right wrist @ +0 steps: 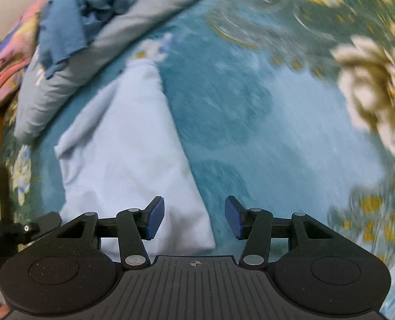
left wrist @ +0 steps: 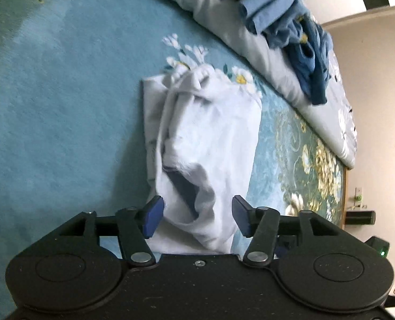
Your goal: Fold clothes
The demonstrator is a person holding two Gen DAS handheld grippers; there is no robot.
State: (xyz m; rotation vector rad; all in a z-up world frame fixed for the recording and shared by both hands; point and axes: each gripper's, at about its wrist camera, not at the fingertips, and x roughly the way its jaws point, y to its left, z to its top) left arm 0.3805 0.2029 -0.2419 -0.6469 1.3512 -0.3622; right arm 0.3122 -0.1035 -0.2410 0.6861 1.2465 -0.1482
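Here the white garment (left wrist: 205,144) lies on the teal floral blanket (left wrist: 64,106), partly folded into a long narrow shape whose long axis runs straight away from the left gripper (left wrist: 197,217). Its near end, a bunched fold with a dark opening, sits right between the left fingers, so the left side is the nearer one; whether the blue pads touch the cloth cannot be told. The left jaws stand wide apart and grip nothing. In the right wrist view the garment (right wrist: 123,154) lies left of centre, its near corner reaching in under the gap of the right gripper (right wrist: 194,217), whose jaws are likewise spread and empty; that view is blurred. A heap of blue clothes (left wrist: 285,13) rests on a grey quilt (left wrist: 277,61) beyond the garment. Such a half-made fold fits either a garment being folded further or one just set down.
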